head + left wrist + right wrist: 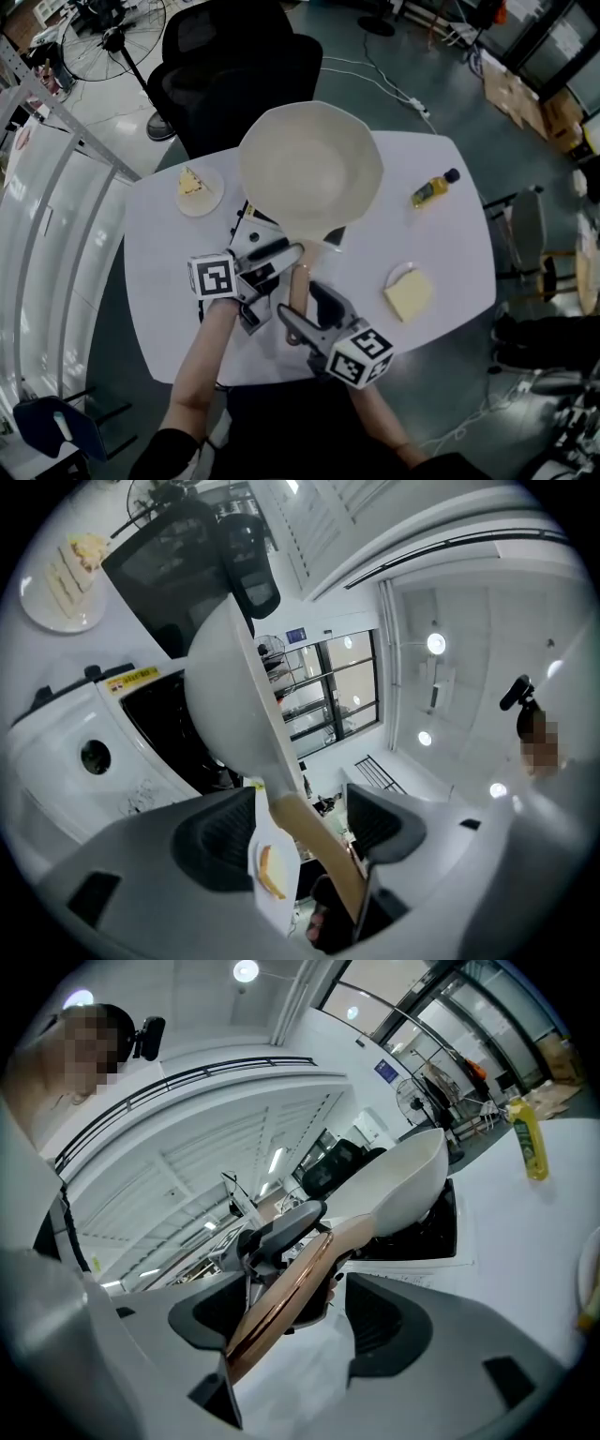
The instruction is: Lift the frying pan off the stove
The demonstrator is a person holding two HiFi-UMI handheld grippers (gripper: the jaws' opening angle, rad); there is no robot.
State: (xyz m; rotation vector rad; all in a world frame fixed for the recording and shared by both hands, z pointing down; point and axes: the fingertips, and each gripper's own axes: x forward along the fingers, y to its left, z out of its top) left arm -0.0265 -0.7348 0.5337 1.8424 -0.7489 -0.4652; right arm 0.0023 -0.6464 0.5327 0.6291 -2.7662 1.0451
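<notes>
The white frying pan (309, 169) is up in the air, tilted, above the stove (246, 223), which it mostly hides. Its tan handle (299, 286) points toward me. My left gripper (281, 255) is shut on the handle close to the pan. My right gripper (298, 323) is shut on the handle's near end. In the left gripper view the pan's underside (225, 696) rises clear of the stove's black top (159, 714), and the handle (319, 846) runs between the jaws of the left gripper (302, 832). The right gripper view shows the handle (281, 1297) crossing the right gripper (298, 1321), the stove (441, 1227) beyond.
On the white table (441, 244) sit a plate with a sandwich wedge (199, 190) at the back left, a yellow oil bottle (434, 188) at the back right and a plate with toast (409, 293) at the front right. A black chair (239, 75) stands behind the table.
</notes>
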